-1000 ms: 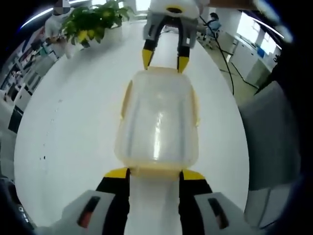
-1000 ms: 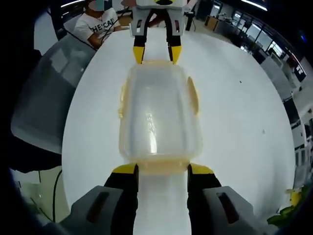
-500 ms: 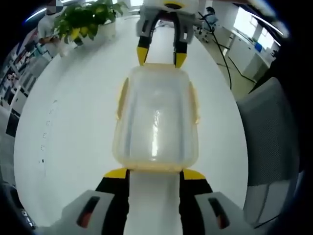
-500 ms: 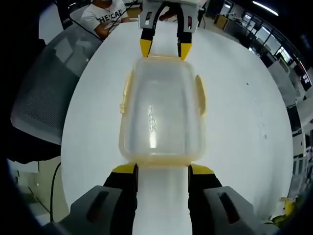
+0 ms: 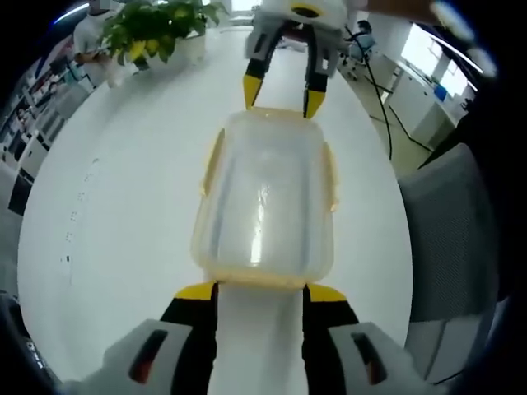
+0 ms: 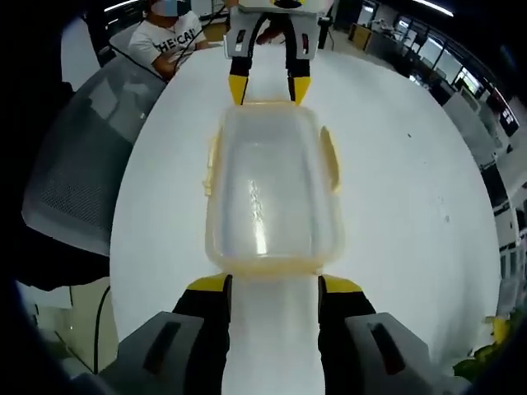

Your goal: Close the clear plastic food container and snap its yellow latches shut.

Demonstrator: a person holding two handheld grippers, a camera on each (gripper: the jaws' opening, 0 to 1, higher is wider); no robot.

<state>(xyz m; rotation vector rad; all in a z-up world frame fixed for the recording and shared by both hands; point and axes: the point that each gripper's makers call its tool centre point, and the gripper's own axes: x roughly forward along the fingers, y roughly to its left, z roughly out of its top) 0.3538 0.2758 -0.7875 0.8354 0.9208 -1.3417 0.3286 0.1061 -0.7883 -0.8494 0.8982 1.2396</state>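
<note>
The container sits lid-on in the middle of the bench, as it did a second ago. The left gripper and right gripper still flank its two short ends, jaws apart, gripping nothing. Its side latches look unsnapped, so latching remains.

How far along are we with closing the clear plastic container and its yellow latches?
Done: the lid appears to sit on the clear plastic food container, which rests on the white table. In hand: the left gripper and right gripper sit at opposite short ends, jaws open. Left: the yellow side latches look flared outward, so they likely need snapping; whether the end latches are shut can't be told.
</note>
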